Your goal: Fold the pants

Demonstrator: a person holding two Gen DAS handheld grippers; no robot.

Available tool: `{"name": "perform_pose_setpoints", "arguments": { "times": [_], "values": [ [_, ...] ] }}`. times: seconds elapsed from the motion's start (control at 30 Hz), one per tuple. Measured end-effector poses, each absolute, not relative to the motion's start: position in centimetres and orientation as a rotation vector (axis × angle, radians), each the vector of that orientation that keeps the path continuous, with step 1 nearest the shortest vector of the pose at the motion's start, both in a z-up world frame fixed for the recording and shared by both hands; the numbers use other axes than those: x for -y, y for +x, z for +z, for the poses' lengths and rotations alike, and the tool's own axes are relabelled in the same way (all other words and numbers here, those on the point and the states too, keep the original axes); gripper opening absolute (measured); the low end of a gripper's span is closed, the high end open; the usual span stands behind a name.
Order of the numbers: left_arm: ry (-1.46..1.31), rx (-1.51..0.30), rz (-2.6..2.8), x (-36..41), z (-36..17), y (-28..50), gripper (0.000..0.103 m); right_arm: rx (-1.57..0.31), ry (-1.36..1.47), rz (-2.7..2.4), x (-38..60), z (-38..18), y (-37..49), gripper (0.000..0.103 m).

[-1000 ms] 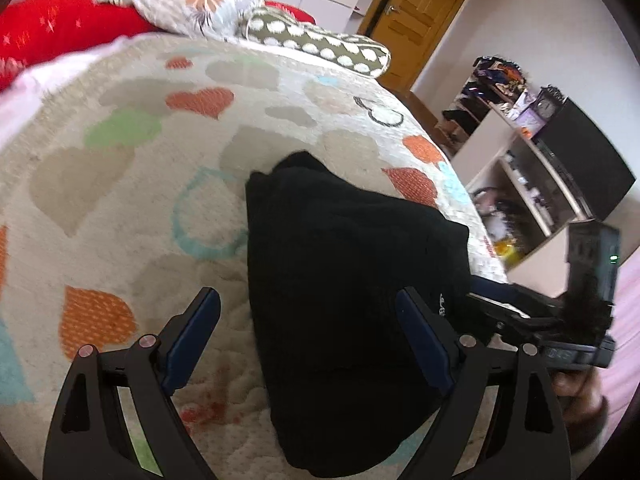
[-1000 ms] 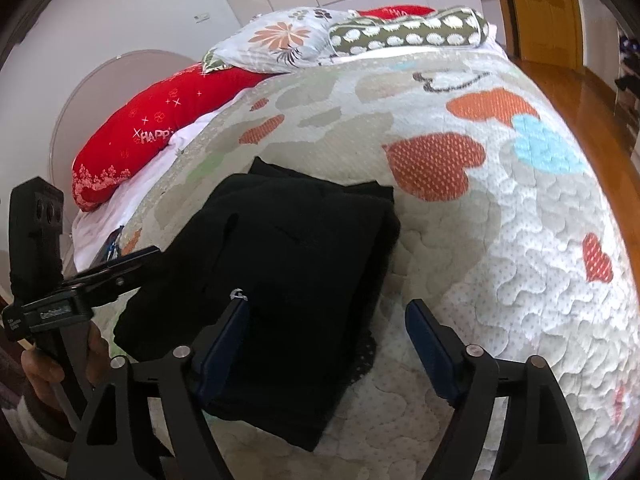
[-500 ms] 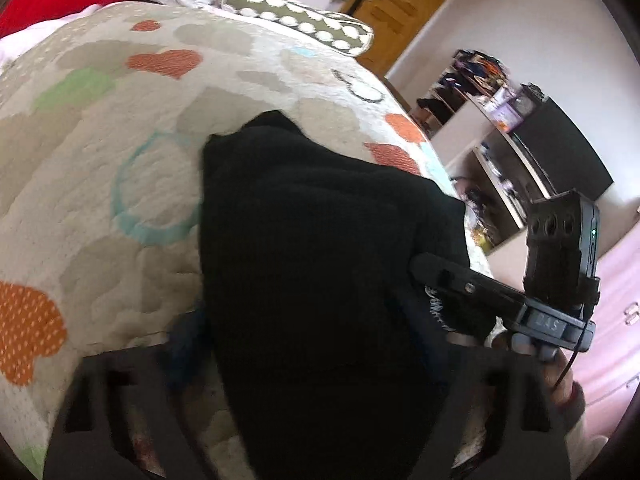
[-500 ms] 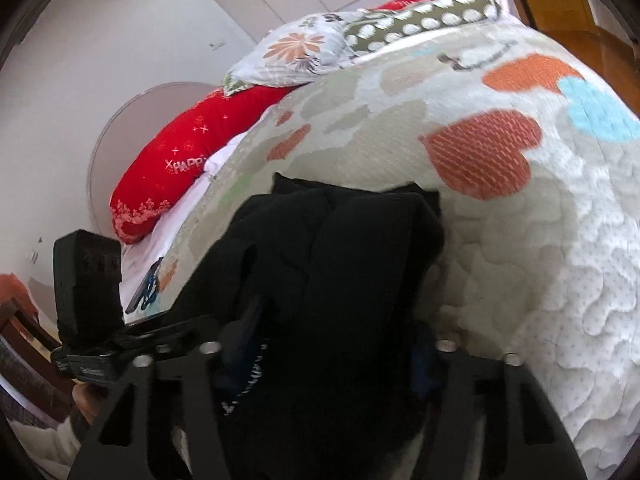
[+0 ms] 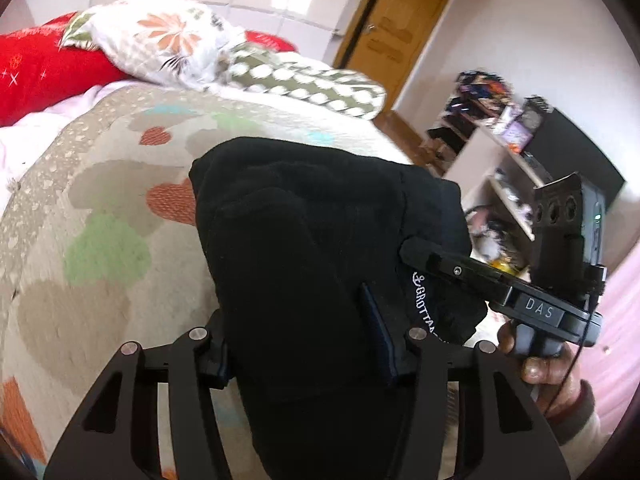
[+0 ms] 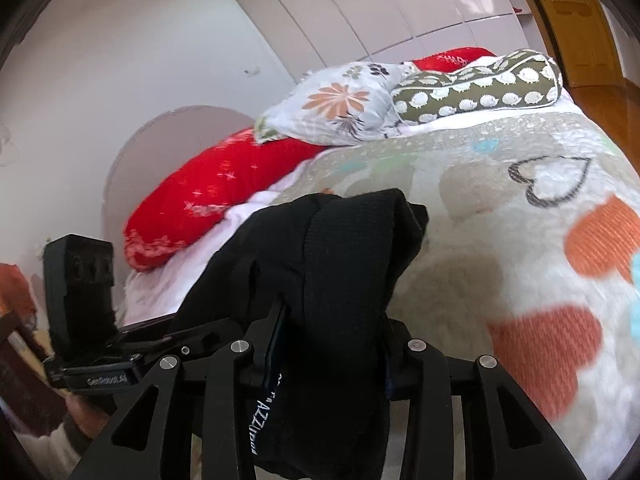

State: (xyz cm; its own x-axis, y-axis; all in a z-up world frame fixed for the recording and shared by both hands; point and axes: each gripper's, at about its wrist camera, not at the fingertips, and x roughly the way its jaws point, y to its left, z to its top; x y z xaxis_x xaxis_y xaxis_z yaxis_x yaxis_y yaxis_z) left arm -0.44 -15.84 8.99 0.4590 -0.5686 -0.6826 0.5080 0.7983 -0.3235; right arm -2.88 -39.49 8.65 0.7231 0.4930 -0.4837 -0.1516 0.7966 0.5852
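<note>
The folded black pants are a thick bundle lifted above the heart-patterned quilt. My left gripper is shut on the near edge of the bundle, its fingers mostly buried in the cloth. My right gripper is shut on the same pants from the other side. In the left wrist view the right gripper's body and the hand holding it show at right. In the right wrist view the left gripper's body shows at lower left. White lettering shows on the pants' edge.
Pillows lie at the head of the bed: a red one, a floral one and an olive spotted one. A wooden door and cluttered shelves stand beyond the bed's right side.
Both grippers were open over the pants lying flat on the quilt. They have closed on the near edge and lifted the bundle up off the bed.
</note>
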Motion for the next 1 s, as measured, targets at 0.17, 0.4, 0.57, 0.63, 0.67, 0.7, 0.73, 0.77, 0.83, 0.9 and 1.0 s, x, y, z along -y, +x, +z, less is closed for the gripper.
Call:
{"name": "perform_pose_setpoints", "arguments": {
  "times": [0.17,0.4,0.57,0.63,0.67,0.7,0.73,0.77,0.83,0.9,1.0],
  "values": [
    [-0.068,-1.004,-0.559,15.5,3.5,3.7,0.069,-0.824,0.471,0.239,38.1,3.7,2.5,0.051],
    [0.009,-0.911,-0.482,13.5,6.0,0.3,0.076,-0.772,0.396,0.200,39.2,6.1,-0.4,0.059],
    [0.111,-0.841,-0.410,14.3,7.1,-1.6,0.076,-0.734,0.322,0.292,37.4,9.3,-2.1,0.044],
    [0.108,-0.852,-0.403,14.6,6.1,-1.7,0.076,-0.751,0.277,0.318,35.7,9.2,-1.7,0.036],
    [0.101,-0.871,-0.398,14.7,5.5,-1.6,0.076,-0.771,0.255,0.304,35.3,8.8,-1.5,0.033],
    [0.092,-0.878,-0.401,14.7,5.1,-1.5,0.077,-0.796,0.234,0.283,34.9,8.2,-1.5,0.031],
    [0.083,-0.868,-0.399,14.7,4.6,-1.4,0.080,-0.830,0.217,0.260,34.6,7.0,-1.4,0.031],
    [0.080,-0.864,-0.392,14.7,4.5,-1.5,0.087,-0.848,0.209,0.248,34.5,6.1,-1.3,0.031],
    [0.055,-0.867,-0.387,14.7,4.3,-1.5,0.089,-0.851,0.213,0.229,34.6,4.4,-1.3,0.031],
    [0.047,-0.865,-0.378,14.6,4.5,-1.8,0.089,-0.837,0.241,0.230,35.0,4.5,-1.6,0.031],
    [0.061,-0.834,-0.360,14.6,5.5,-2.8,0.088,-0.819,0.253,0.224,35.2,5.9,-2.5,0.034]
  ]
}}
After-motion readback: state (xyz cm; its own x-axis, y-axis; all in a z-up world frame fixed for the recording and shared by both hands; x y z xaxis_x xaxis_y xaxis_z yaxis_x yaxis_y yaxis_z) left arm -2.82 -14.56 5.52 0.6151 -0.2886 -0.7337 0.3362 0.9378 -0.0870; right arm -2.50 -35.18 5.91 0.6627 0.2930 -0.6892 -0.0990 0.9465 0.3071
